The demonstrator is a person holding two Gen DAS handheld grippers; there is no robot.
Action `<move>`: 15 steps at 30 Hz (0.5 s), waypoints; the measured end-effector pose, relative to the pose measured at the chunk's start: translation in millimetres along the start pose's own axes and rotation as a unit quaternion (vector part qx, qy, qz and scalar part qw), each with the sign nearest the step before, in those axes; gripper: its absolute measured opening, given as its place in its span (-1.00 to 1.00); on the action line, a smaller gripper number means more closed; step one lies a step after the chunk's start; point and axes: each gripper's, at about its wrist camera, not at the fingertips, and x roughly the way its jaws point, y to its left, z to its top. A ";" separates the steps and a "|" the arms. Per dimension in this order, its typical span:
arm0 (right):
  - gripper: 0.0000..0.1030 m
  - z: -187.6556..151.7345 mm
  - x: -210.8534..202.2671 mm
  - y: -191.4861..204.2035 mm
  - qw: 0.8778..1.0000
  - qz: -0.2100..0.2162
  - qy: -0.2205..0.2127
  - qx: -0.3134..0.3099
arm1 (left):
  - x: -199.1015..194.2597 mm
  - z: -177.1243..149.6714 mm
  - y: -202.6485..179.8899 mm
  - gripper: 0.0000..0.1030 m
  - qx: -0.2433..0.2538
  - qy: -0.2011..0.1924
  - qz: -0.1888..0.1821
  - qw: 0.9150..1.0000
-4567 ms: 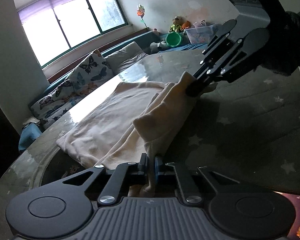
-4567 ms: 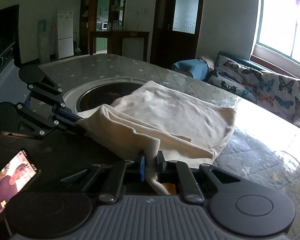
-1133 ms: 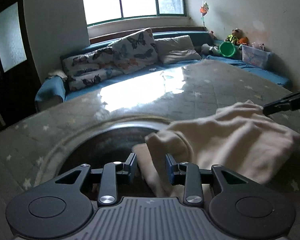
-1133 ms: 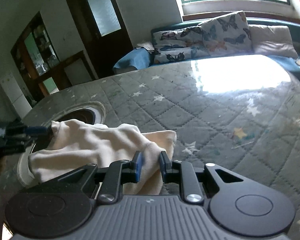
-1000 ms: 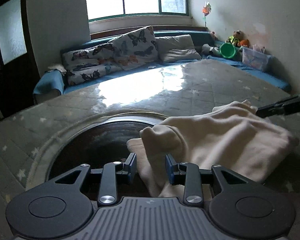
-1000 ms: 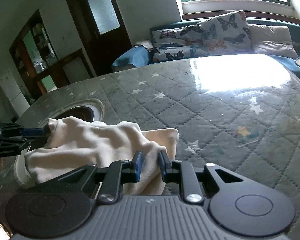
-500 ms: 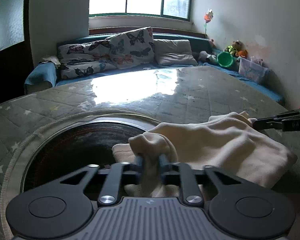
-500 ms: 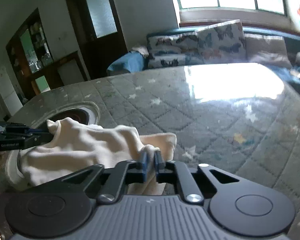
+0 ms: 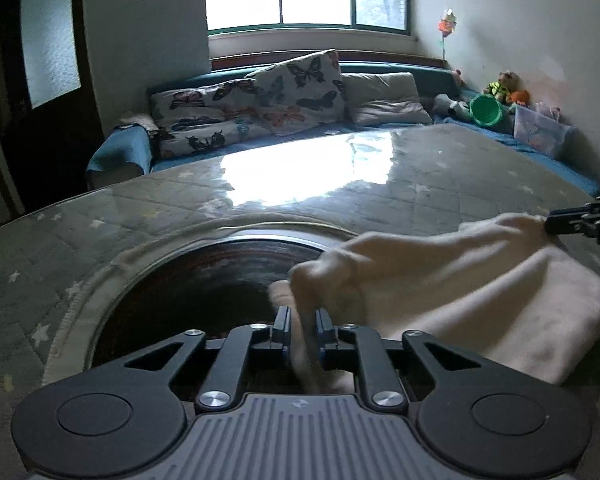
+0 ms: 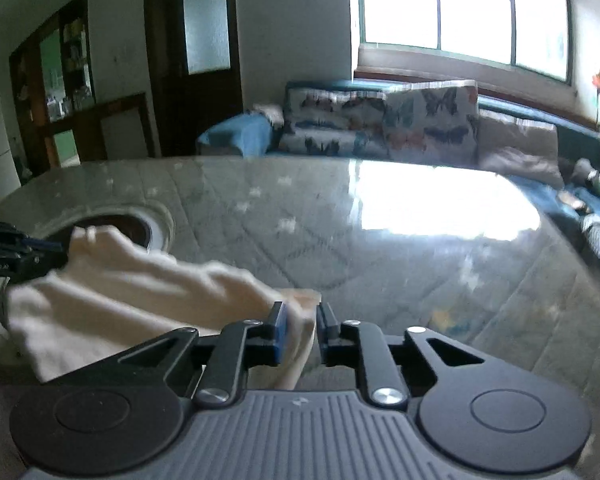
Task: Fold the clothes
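Both hand-held grippers tilt downward over the grey quilted worktop with pale stars [image 9: 440, 184], one at each end of a cream, soft fleece garment [image 9: 452, 280].

The left gripper [image 9: 302, 330] sits at the near left end of the garment, beside the round dark opening with a pale rim [image 9: 188, 280] set into the worktop. Its black fingers [image 9: 281, 326] stand only a little apart, a bunched fold of the cloth runs up between them, and they are easing open at this moment. The cloth fills the narrow gap, so it looks pinched.

The right gripper [image 10: 300, 330] is at the other end, further right along the worktop. Its fingers [image 10: 278, 332], the left one faced with a blue pad, are also a little apart and easing open. A corner of the garment hangs between them against the blue pad, with a sliver of space on the other side.

The garment is folded into a thick, wrinkled band stretched between the two grippers, its long body resting on the worktop, its left end overlapping the round opening. It looks blurred in both views.
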 end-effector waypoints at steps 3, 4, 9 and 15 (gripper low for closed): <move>-0.69 8.5 -1.7 8.1 0.999 0.031 -0.007 -0.005 | -12.2 4.9 -1.0 -0.70 -0.003 -0.023 -0.026 0.999; -0.69 10.3 2.2 12.2 0.999 0.044 -0.003 -0.005 | -14.9 6.3 -3.7 -0.70 -0.001 -0.030 -0.040 0.999; -0.69 15.6 32.9 31.2 0.997 0.076 0.025 -0.015 | 6.5 13.2 -21.7 -0.70 0.022 -0.010 -0.055 0.998; -0.69 11.8 58.4 30.4 0.997 0.060 0.056 -0.011 | 36.3 14.4 -11.0 -0.60 -0.001 0.017 -0.047 0.999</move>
